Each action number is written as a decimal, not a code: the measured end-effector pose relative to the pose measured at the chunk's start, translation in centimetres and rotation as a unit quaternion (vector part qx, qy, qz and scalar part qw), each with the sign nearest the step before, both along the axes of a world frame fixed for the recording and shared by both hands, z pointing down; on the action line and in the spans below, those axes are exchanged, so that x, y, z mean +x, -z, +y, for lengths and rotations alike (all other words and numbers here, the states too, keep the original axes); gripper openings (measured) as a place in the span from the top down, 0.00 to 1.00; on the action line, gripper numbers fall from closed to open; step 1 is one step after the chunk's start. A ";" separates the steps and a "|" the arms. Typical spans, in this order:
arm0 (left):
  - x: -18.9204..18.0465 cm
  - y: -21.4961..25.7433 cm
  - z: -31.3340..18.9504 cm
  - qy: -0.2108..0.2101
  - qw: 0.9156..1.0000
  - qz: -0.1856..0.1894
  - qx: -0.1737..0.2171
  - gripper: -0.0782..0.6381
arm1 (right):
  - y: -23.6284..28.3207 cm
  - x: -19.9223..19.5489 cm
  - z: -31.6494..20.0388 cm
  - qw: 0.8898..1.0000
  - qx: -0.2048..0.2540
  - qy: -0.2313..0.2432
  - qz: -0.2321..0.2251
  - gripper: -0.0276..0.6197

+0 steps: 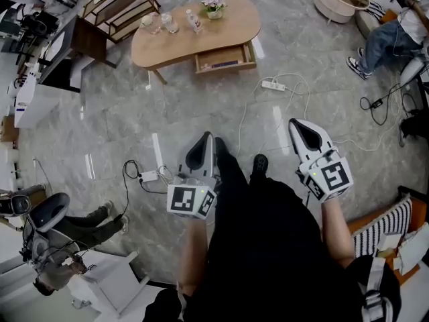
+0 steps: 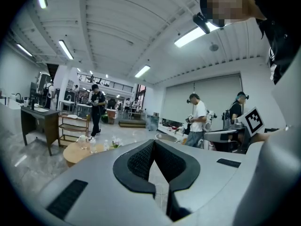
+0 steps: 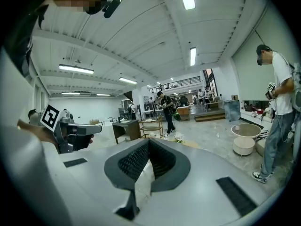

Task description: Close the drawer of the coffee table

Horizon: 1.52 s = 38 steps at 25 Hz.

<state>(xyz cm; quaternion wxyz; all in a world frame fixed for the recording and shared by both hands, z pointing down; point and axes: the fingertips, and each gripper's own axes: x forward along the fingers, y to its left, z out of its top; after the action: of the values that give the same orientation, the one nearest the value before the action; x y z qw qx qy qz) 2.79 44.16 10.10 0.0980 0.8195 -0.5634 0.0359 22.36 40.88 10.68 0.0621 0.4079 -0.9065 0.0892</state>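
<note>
The wooden coffee table [image 1: 194, 29] stands far ahead on the marble floor. Its drawer [image 1: 225, 60] is pulled out on the near side, with something lying inside. On top are glasses [image 1: 159, 23], a bottle and a small flower pot [image 1: 214, 5]. My left gripper [image 1: 206, 137] and right gripper [image 1: 297, 123] are held level over the floor, well short of the table. Both are shut with nothing between the jaws. In the left gripper view the jaws [image 2: 154, 141] meet at the tip, with the table [image 2: 75, 152] low at the left. The right gripper [image 3: 148, 140] looks the same.
A power strip [image 1: 273, 84] with white cables lies on the floor between me and the table, and another [image 1: 149, 176] sits near my left foot. A wooden shelf cart [image 1: 124, 5] and dark desk [image 1: 84, 40] stand left of the table. A person's legs [image 1: 382, 45] are at the far right.
</note>
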 end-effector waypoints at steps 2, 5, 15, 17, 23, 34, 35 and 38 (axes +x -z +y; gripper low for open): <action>-0.4 -0.2 -0.3 0.003 1.000 -0.001 -0.003 0.87 | -0.2 -0.2 -0.3 1.000 -0.006 0.001 -0.006 0.94; -1.2 -0.4 -1.1 0.007 1.000 -0.001 -0.005 0.87 | -0.5 -0.6 -1.1 1.000 -0.011 0.000 -0.008 0.94; -4.6 -1.8 -4.8 -0.001 1.000 0.003 -0.009 0.87 | -1.2 -3.4 -5.1 1.000 -0.021 -0.010 0.003 0.94; -5.8 -1.9 -6.1 -0.002 1.000 0.004 -0.009 0.87 | -1.2 -4.5 -6.3 1.000 -0.023 -0.013 0.007 0.94; -10.1 -1.8 -10.9 0.002 1.000 0.021 -0.012 0.87 | -0.7 -8.1 -10.7 0.999 -0.022 -0.021 0.017 0.94; -18.3 -1.4 -20.1 -0.029 0.999 0.028 0.000 0.87 | 0.5 -15.2 -17.8 0.997 -0.015 -0.065 0.029 0.94; -18.9 -1.5 -20.8 -0.033 0.999 0.028 -0.001 0.87 | 0.4 -15.7 -18.3 0.997 -0.016 -0.070 0.030 0.94; -20.4 -1.9 -22.8 -0.047 0.999 0.026 -0.003 0.87 | 0.2 -16.7 -19.9 0.995 -0.020 -0.090 0.032 0.94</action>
<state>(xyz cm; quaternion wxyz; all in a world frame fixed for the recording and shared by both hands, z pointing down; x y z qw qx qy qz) -17.59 21.35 11.99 0.1134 0.8456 -0.5211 0.0213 5.65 20.95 10.44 0.0911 0.4888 -0.8619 0.0990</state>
